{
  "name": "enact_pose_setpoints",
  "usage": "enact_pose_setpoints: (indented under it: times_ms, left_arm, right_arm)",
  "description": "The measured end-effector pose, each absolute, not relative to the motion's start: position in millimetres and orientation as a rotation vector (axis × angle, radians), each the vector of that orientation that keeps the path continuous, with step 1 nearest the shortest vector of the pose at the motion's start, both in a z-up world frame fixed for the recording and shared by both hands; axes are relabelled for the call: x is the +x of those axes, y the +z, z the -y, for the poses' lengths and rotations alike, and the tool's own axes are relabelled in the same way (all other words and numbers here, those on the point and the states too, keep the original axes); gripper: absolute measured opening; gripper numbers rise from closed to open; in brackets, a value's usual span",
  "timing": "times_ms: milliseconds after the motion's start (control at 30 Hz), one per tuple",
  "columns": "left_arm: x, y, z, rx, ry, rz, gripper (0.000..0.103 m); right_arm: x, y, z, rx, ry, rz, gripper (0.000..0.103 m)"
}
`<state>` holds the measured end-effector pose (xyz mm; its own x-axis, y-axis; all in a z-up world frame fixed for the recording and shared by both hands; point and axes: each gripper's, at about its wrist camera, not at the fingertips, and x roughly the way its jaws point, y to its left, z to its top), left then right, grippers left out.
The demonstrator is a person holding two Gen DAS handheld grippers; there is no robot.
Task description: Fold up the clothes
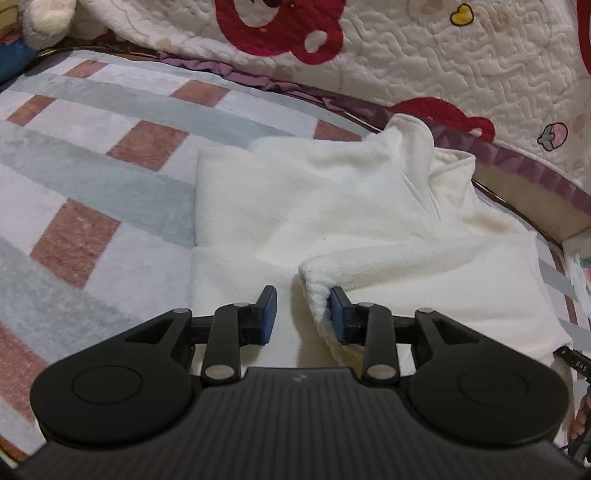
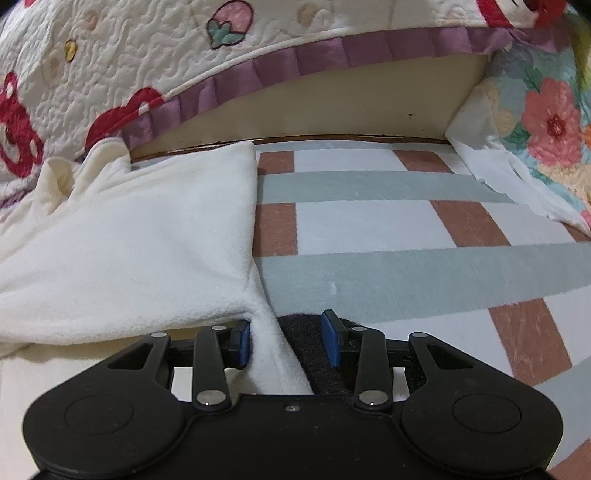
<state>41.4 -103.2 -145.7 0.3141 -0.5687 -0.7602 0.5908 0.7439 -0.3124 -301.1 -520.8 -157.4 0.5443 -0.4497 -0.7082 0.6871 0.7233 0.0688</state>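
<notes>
A white fleece top [image 1: 332, 192] lies partly folded on the checked blanket [image 1: 92, 166], collar toward the quilt. One sleeve is folded across its body, and the cuff [image 1: 317, 273] rests against the right pad of my left gripper [image 1: 302, 295]. That gripper's jaws stand apart and the left pad is bare. In the right wrist view the same top [image 2: 147, 221] fills the left half. A strip of its edge runs between the jaws of my right gripper [image 2: 286, 321], touching only the left pad. Dark knit fabric [image 2: 314, 343] lies under the right pad.
A quilted cover with red bears [image 1: 443, 55] hangs along the far side over a beige bed board [image 2: 332, 103]. A floral cushion [image 2: 546, 118] sits at the right, a plush toy [image 1: 44, 18] at the far left. Bare checked blanket [image 2: 369, 221] stretches right of the top.
</notes>
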Motion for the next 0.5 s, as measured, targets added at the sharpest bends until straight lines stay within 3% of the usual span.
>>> enact_pose_setpoints:
  times_ms: [100,267,367,433,500]
  left_arm:
    - [47.8,-152.8,98.5,-0.039,-0.779,-1.037,0.032]
    - [83.0,-180.6,54.9,-0.451,-0.8,-1.169,0.028]
    - [87.5,-173.5,40.2,-0.427,-0.752,-1.095,0.032]
    - [82.1,-167.1,47.3,-0.32,-0.723,-1.026,0.037]
    - [75.7,-160.6,56.4,-0.205,-0.694,-0.954,0.042]
  right_arm:
    - [-301.3,-157.2,522.0,0.363,-0.687,-0.724,0.039]
    - [-302.3,-157.5,523.1,0.367,-0.682,-0.723,0.039]
    - [-300.2,-155.8,521.6,0.354,-0.676,-0.743,0.04]
    - [-294.6,-147.5,516.8,0.307,-0.685,-0.819,0.054]
    - [-294.9,-137.3,502.0,0.209,-0.665,-0.865,0.056]
